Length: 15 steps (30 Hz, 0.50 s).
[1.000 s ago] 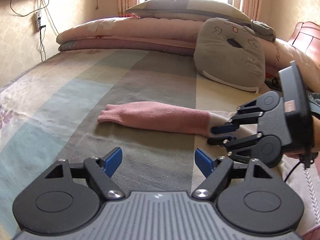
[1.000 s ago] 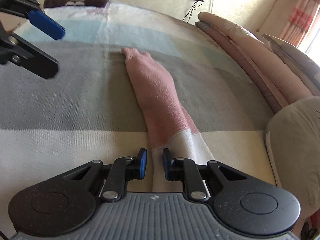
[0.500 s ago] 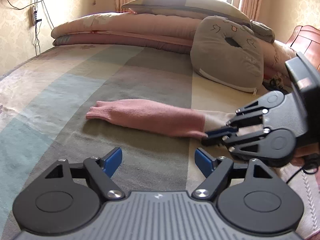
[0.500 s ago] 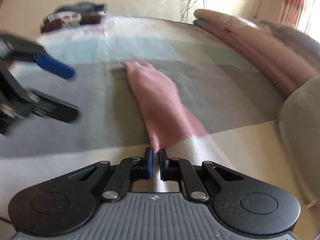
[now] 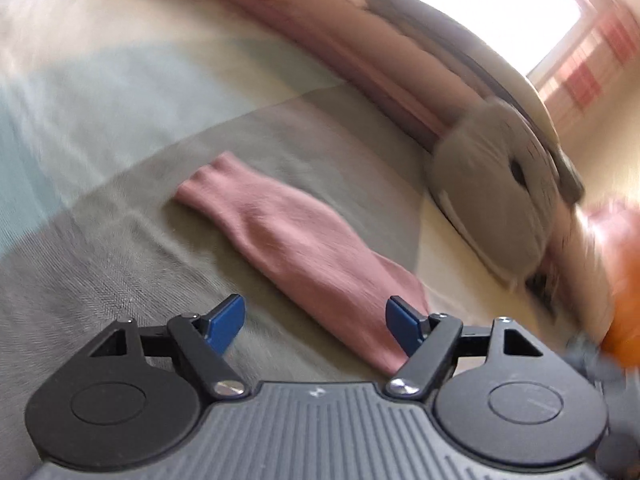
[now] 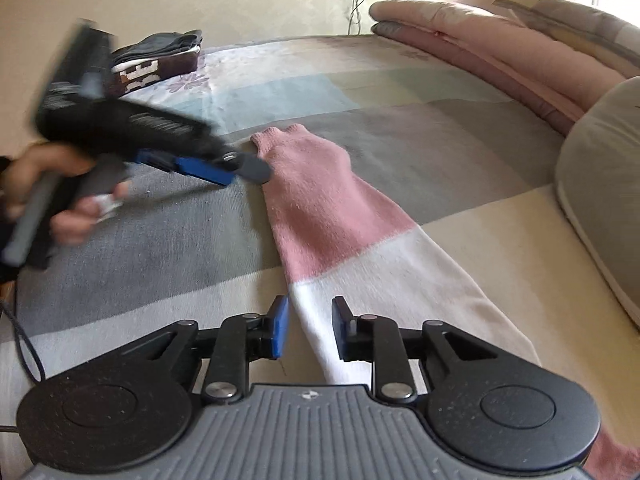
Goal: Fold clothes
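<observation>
A long knit garment, pink point(image 6: 320, 200) at its ribbed far end and white nearer me, lies flat on the bed. My right gripper point(image 6: 310, 328) hangs over the white part, its jaws opening, with the cloth's left edge between the pads and no pad pressing on it. In the right wrist view a hand holds my left gripper point(image 6: 236, 170), blurred, with its tips beside the pink cuff. In the left wrist view the pink garment point(image 5: 288, 236) runs down toward the right pad of my left gripper point(image 5: 316, 322). Its jaws stand wide and are closing, gripping nothing.
The bed has a checked grey, blue and cream sheet point(image 6: 400, 128). A stack of folded dark clothes point(image 6: 160, 60) sits at the far left corner. A grey cushion point(image 6: 600, 168) and rolled pink quilts point(image 6: 480, 40) line the right side.
My left gripper has swung down and rolled toward the pink cuff end. My right gripper, shut on the garment's edge half a second ago, has parted its jaws and lifted slightly.
</observation>
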{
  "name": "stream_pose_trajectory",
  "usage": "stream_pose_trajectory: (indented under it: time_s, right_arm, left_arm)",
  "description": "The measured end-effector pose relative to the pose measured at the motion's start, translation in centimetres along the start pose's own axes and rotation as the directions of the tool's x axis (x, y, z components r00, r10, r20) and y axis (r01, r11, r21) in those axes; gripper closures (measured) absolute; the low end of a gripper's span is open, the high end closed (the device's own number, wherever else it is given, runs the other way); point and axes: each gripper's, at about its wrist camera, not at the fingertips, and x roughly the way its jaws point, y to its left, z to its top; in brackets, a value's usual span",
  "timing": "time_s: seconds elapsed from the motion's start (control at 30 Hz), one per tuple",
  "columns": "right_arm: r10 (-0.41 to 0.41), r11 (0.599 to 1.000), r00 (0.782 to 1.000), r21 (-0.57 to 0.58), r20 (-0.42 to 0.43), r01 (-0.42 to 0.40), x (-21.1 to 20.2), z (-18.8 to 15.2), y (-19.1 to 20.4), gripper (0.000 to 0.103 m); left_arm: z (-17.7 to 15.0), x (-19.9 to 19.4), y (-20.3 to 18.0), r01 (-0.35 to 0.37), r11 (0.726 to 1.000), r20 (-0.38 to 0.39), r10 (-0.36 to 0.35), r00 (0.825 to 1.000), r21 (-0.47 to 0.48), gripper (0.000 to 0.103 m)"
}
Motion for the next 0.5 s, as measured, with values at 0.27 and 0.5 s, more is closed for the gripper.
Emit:
stream_pose_trajectory:
  time_s: [0.27, 0.5]
  right_arm:
    - [-0.03, 0.999, 0.997, 0.038, 0.065, 0.028, -3.1, -0.9, 0.8, 0.067]
    - [-0.108, 0.993, 0.994, 0.059, 0.032, 0.106, -4.8, -2.9, 0.5, 0.056]
  left_arm:
    - [1.6, 2.0, 2.2, -0.022, 0.995, 0.092, 0.032, 0.995, -0.1, 0.071]
    - [1.2, 0.8, -0.5, -0.272, 0.961, 0.102, 0.267, 0.958, 0.04, 0.085]
